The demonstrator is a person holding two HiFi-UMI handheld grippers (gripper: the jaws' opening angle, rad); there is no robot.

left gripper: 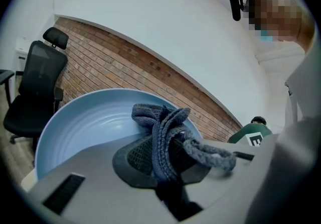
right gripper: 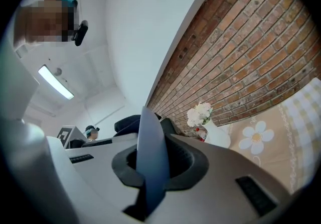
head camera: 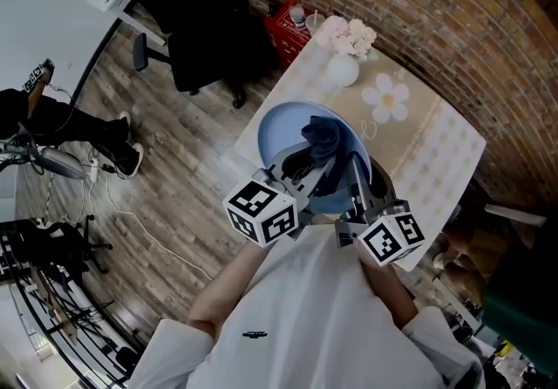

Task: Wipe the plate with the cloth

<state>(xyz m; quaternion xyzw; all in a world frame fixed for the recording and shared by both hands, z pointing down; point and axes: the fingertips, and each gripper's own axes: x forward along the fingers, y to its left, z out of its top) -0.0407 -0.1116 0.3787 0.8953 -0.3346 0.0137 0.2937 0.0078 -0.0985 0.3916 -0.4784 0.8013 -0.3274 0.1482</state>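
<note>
A light blue plate is held up over the table's near edge, tilted toward me. My right gripper is shut on its rim; in the right gripper view the plate stands edge-on between the jaws. My left gripper is shut on a dark blue cloth, which is bunched against the plate's face. In the left gripper view the cloth drapes out of the jaws in front of the plate.
A table with a beige cloth carries a white vase of pale flowers. A black office chair and a red case stand on the wooden floor. A brick wall runs behind. Cables lie at the left.
</note>
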